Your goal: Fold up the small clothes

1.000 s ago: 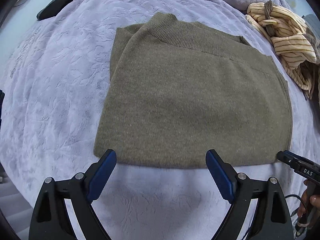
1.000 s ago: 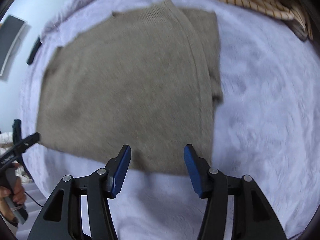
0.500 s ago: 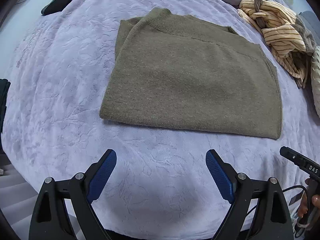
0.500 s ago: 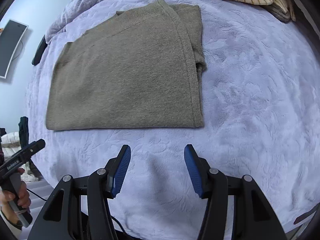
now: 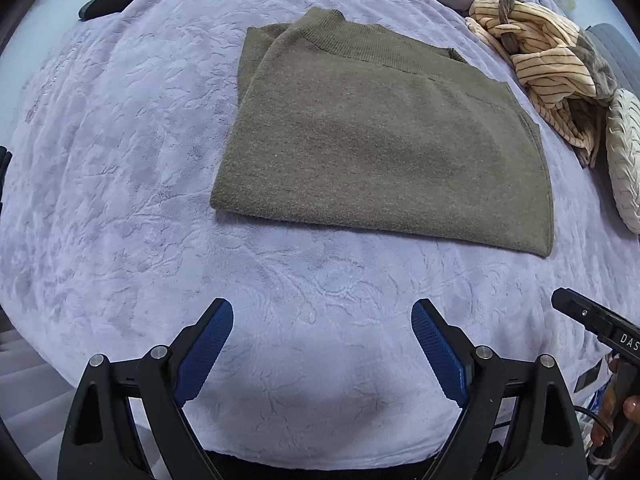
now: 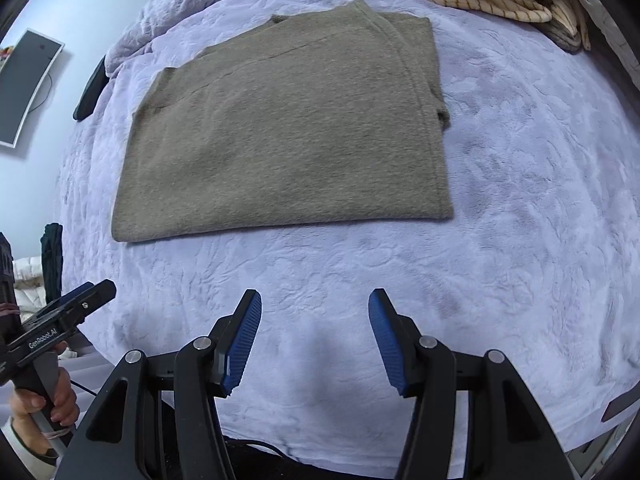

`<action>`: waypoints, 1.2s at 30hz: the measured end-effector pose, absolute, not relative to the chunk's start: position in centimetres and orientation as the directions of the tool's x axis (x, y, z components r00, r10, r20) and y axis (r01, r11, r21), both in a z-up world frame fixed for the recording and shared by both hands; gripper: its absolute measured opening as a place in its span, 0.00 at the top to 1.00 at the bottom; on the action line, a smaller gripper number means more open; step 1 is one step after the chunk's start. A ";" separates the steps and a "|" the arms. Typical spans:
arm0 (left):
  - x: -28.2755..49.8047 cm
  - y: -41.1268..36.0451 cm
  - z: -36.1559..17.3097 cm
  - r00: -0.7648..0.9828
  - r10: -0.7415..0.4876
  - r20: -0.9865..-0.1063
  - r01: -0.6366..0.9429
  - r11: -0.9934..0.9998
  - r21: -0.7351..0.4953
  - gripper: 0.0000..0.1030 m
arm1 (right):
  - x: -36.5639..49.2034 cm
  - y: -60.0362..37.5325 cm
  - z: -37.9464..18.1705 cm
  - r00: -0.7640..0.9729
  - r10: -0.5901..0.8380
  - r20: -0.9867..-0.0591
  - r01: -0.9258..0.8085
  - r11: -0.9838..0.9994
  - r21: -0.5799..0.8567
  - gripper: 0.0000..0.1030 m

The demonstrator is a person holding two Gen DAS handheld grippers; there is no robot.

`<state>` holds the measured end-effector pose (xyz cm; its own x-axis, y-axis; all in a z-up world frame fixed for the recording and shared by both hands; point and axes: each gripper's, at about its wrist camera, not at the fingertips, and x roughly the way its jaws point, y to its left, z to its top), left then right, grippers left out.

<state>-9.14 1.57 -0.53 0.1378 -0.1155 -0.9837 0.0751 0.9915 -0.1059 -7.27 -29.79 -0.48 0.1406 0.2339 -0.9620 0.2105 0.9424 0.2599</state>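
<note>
Lavender embossed bedspread (image 5: 120, 184) covers the bed that serves as work surface, with a pale wall and a dark wall-mounted panel (image 6: 28, 88) visible at the left of the right wrist view. On the spread lies the olive knit sweater (image 5: 384, 148), flat and compact: its sides appear turned in and its body doubled over, so that the ribbed collar (image 5: 352, 40) sits along the far edge and a smooth fold forms the near edge. By this appearance the fold of this garment is judged complete or nearly so; a further halving may or may not be intended. At the far right of the bed a heap of striped cream clothing (image 5: 544, 68) and a white ribbed item (image 5: 624, 160) lie crumpled, evidently still to be folded, so the task as a whole is judged only partly done. Left hand-held gripper (image 5: 322, 350) is released, its blue pads spread wide and holding nothing; it hovers over bare bedspread, the sweater's near edge lying ahead of it and apart from its fingertips. Right hand-held gripper (image 6: 314, 338) is likewise released and empty, with the sweater (image 6: 288, 140) ahead and slightly to its left, not touching. Each hand-held gripper appears at the edge of the other's view.
</note>
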 end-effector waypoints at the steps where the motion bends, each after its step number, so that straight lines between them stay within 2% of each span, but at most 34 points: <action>1: -9.2 2.0 -0.9 0.128 -0.116 -0.985 0.080 0.991 -0.107 0.12 | -7.3 -29.3 -0.3 0.145 0.230 -0.962 0.213 0.943 0.258 0.42; 12: -8.7 6.2 -2.5 0.090 -0.153 -0.984 0.122 0.982 -0.142 0.12 | -8.5 -22.1 -0.3 0.153 0.242 -0.958 0.254 0.927 0.275 0.42; 26: -4.6 9.9 -3.6 0.144 -0.346 -0.927 0.007 0.937 -0.349 0.12 | -7.6 -17.4 -1.5 0.088 0.237 -0.968 0.211 0.945 0.251 0.42; 31: -1.7 9.8 -4.3 0.186 -0.449 -0.874 0.069 0.893 -0.445 0.12 | -7.4 -17.5 -1.7 0.069 0.225 -0.972 0.211 0.949 0.235 0.42; 32: -1.2 9.7 -4.7 0.181 -0.449 -0.875 0.077 0.893 -0.443 0.16 | -7.4 -17.5 -1.8 0.064 0.224 -0.973 0.213 0.949 0.232 0.42; 33: -0.8 9.7 -5.2 0.171 -0.445 -0.879 0.080 0.896 -0.437 0.27 | -7.4 -17.5 -1.8 0.060 0.223 -0.973 0.213 0.949 0.231 0.42; 34: -0.4 9.6 -5.8 0.152 -0.450 -0.880 0.080 0.893 -0.443 0.33 | -7.4 -17.5 -1.8 0.057 0.222 -0.973 0.212 0.950 0.230 0.42; 36: 0.0 9.7 -6.6 0.125 -0.488 -0.864 0.075 0.873 -0.482 0.50 | -7.3 -17.3 -1.8 0.052 0.224 -0.973 0.206 0.951 0.230 0.42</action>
<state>0.04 9.66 -6.61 0.1249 -0.4875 -0.8641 0.0750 0.8731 -0.4817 -7.33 -17.27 -1.78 0.0517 0.2237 -0.9733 0.2056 0.9513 0.2296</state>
